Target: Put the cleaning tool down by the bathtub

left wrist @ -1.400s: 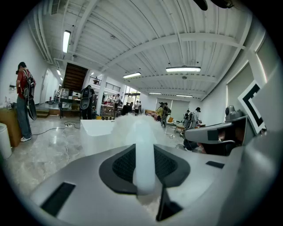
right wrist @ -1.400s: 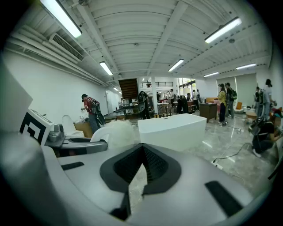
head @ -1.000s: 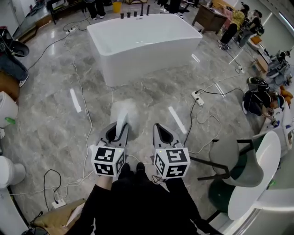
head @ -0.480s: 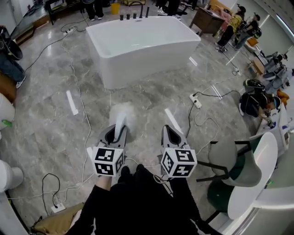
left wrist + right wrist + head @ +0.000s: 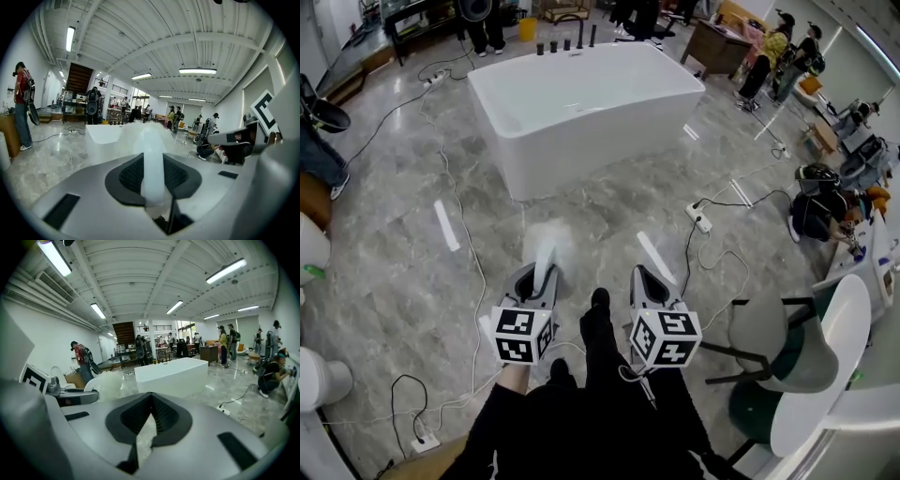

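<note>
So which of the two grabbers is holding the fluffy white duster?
The left gripper: the white duster sticks out from between its jaws by its handle. The right gripper holds nothing.

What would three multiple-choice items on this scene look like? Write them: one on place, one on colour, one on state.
1. Where is the bathtub?
A. On the floor ahead
B. On a table
C. Under a chair

2. What colour is the bathtub?
A. Black
B. White
C. Green

3. The cleaning tool is:
A. Lying on the floor
B. Inside the tub
C. Held in the left gripper

Key: A, the head view shows it standing beyond the jaws; B, its walls are white; C, the jaws clamp its handle.
</note>
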`<action>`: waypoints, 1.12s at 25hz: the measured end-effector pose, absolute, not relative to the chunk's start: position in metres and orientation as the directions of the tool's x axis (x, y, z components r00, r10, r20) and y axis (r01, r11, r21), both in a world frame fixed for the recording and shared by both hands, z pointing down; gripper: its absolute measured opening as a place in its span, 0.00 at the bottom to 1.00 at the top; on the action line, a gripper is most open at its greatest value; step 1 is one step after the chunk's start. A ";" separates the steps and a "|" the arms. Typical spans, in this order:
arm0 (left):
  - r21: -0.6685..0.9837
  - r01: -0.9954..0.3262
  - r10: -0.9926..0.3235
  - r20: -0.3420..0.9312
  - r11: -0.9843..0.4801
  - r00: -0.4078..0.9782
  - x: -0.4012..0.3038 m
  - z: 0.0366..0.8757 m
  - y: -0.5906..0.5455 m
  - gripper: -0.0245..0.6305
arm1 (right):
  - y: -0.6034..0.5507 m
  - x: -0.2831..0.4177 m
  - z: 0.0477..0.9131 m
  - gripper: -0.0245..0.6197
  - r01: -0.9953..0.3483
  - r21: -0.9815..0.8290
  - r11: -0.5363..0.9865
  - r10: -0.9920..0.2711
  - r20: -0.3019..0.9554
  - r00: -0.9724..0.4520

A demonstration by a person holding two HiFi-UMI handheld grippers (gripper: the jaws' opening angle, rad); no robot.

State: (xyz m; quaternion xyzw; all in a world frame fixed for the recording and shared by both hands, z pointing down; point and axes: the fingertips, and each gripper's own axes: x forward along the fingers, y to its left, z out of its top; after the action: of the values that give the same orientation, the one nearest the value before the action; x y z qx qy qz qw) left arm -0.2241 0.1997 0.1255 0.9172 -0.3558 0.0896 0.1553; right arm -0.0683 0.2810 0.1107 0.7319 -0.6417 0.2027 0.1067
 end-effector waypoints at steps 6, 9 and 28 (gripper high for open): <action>0.202 -0.697 -0.647 0.264 -0.688 0.715 -0.182 0.127 0.136 0.18 | 0.213 -0.023 0.105 0.04 -0.987 -0.108 -0.122 -0.918 0.391 0.070; 0.198 -0.703 -0.650 0.276 -0.683 0.708 -0.151 0.131 0.104 0.18 | 0.179 0.013 0.104 0.04 -0.985 -0.118 -0.123 -0.920 0.385 0.068; 0.172 -0.791 -0.686 0.414 -0.587 0.598 -0.013 0.176 -0.071 0.18 | 0.019 0.175 0.160 0.04 -0.985 -0.156 -0.074 -0.857 0.515 -0.017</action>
State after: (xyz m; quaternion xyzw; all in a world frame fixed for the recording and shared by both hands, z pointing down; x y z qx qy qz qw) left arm -0.0126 -0.0712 0.1755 0.8774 -0.4209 0.1537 0.1716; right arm 0.1749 0.0185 0.1602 0.6891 -0.6682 0.2494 0.1284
